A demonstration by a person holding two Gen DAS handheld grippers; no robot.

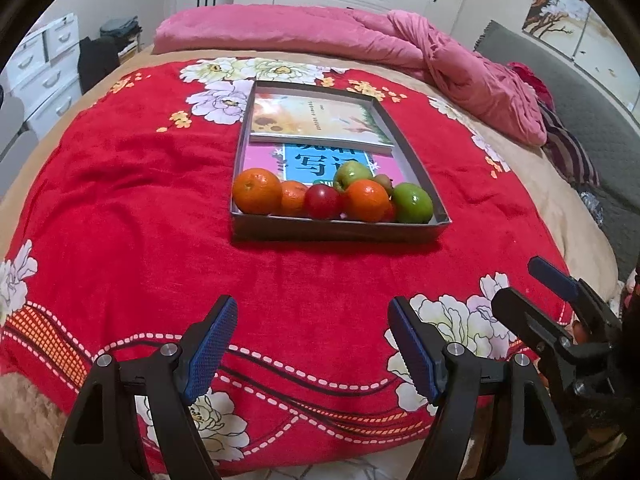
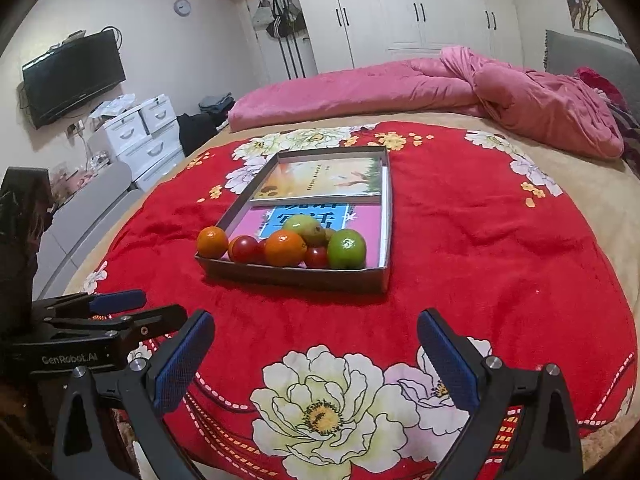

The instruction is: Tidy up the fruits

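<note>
A shallow grey tray (image 1: 340,229) (image 2: 296,276) lies on the red flowered blanket. Along its near wall sit several fruits: a large orange (image 1: 257,191) (image 2: 212,242), a second orange (image 1: 366,200) (image 2: 285,247), a red tomato (image 1: 322,201) (image 2: 245,249), a green apple (image 1: 412,203) (image 2: 346,249) and a pale green pear (image 1: 352,174) (image 2: 306,227). My left gripper (image 1: 312,344) is open and empty, well short of the tray. My right gripper (image 2: 316,360) is open and empty, also short of the tray. It shows at the right edge of the left wrist view (image 1: 560,312).
Two books (image 1: 316,120) (image 2: 320,178) lie in the far part of the tray. A pink quilt (image 1: 360,36) (image 2: 480,88) is heaped at the far side of the bed. White drawers (image 2: 140,140) and a TV (image 2: 72,76) stand at the left.
</note>
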